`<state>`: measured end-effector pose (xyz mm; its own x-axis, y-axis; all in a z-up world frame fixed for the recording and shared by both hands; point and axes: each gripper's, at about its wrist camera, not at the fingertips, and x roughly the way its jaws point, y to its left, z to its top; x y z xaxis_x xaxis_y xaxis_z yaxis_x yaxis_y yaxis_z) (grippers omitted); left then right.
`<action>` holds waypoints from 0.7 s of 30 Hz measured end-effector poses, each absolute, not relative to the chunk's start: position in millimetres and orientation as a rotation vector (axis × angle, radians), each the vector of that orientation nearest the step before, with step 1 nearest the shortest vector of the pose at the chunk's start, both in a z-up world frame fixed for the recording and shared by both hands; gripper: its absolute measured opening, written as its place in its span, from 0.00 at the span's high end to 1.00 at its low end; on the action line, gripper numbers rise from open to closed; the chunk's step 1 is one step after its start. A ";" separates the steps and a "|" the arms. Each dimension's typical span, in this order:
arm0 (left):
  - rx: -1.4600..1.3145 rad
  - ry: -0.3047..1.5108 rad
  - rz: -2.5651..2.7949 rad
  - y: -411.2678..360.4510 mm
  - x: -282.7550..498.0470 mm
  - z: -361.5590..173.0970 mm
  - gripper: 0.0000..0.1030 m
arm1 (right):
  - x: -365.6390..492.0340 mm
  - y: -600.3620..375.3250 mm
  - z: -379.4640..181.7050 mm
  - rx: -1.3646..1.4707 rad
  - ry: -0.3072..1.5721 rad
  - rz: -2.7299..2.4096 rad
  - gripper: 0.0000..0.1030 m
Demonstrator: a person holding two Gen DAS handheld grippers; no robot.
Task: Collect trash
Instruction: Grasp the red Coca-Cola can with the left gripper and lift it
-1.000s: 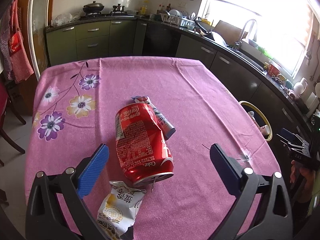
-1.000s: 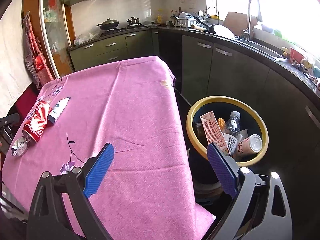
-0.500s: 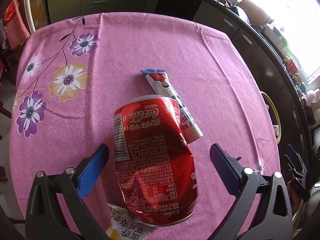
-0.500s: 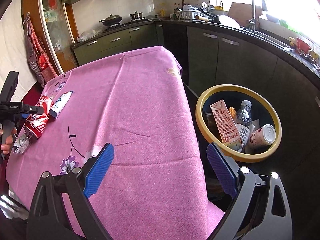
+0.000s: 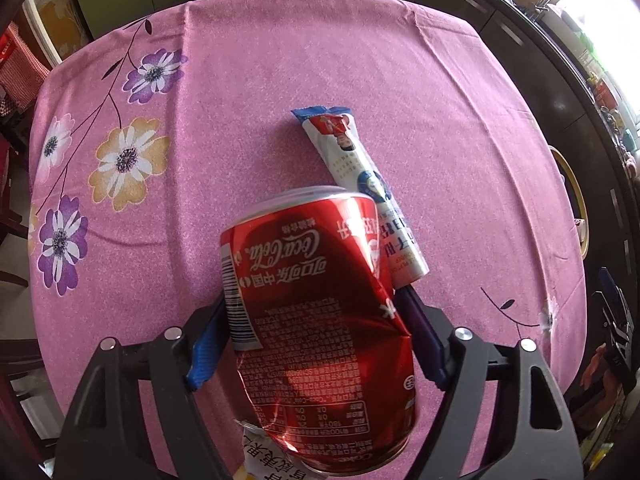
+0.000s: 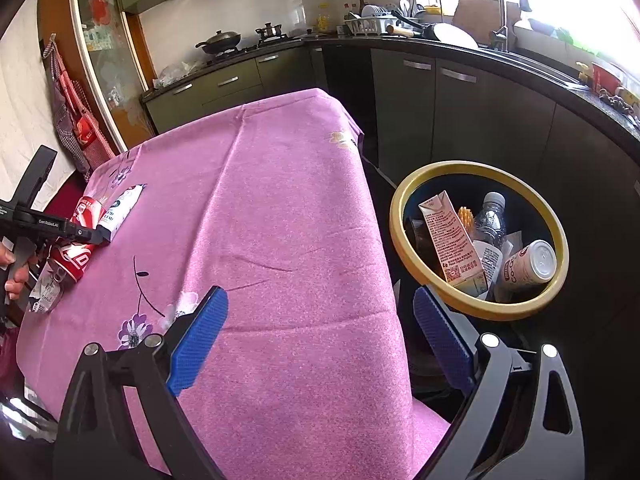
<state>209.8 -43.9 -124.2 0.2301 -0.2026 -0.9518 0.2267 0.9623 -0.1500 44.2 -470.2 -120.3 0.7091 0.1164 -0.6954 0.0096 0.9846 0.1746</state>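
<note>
On the pink floral table (image 5: 280, 80), my left claw (image 5: 316, 344) is closing around the dented red aluminium cola can (image 5: 316, 320), pads at its sides; my right claw (image 6: 320, 336) gapes empty.

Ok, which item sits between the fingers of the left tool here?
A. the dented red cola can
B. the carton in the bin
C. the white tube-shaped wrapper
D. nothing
A: in the left wrist view the dented red cola can fills the gap of the closing left tool; the white wrapper lies beside it.
</note>
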 end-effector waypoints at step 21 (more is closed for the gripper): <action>0.054 1.119 -0.363 -32.4 173.7 -54.5 0.32 | 46.9 -461.0 -117.4 0.156 0.777 0.091 0.10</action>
<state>173.7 -32.4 -54.5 0.3844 -0.2577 -0.8865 0.3112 0.9402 -0.1384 46.9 -461.0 -117.4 0.7098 0.1391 -0.6905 -0.0245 0.9846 0.1732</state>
